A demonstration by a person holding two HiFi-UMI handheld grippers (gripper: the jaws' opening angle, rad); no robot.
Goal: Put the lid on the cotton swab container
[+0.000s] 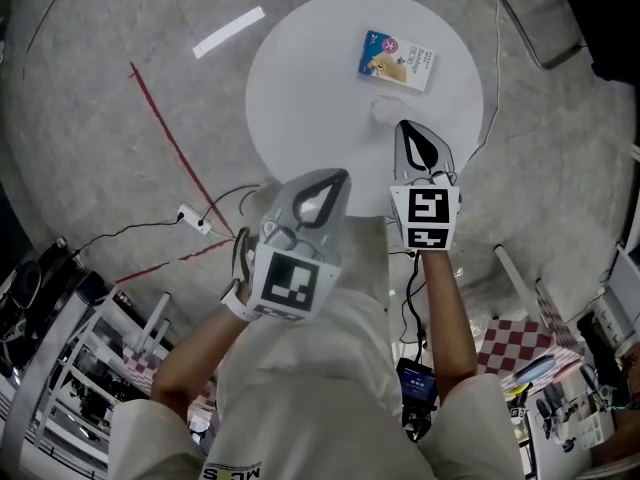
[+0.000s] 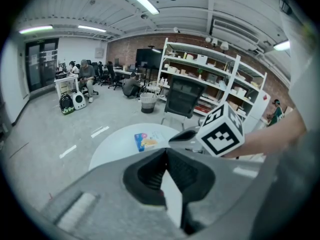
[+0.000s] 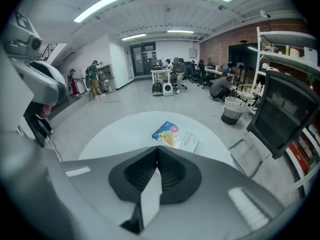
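Round white tabletop [image 1: 300, 88]: blue-and-white pack [image 1: 397, 59] lies flat near its far edge. A faint pale item [image 1: 383, 110], unidentifiable, sits just ahead of the right tongs [image 1: 403, 126]. Both these and the left tongs [image 1: 344, 175] are clenched on nothing, clear of the pack.

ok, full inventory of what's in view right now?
table: 1, white, round, centre of the head view
packet: 1, blue and white, flat on the table's far side
small pale object: 1, whitish, on the table just beyond the right gripper; too blurred to identify
tape line: 1, red, on the floor left of the table
tape strip: 2, white, on the floor beyond the table
power strip: 1, white, with dark cables, on the floor by the table's left side
chair: 1, dark frame, upper right
left gripper: 1, grey, jaws shut, empty, at the table's near edge
right gripper: 1, grey, jaws shut, empty, over the table's near side
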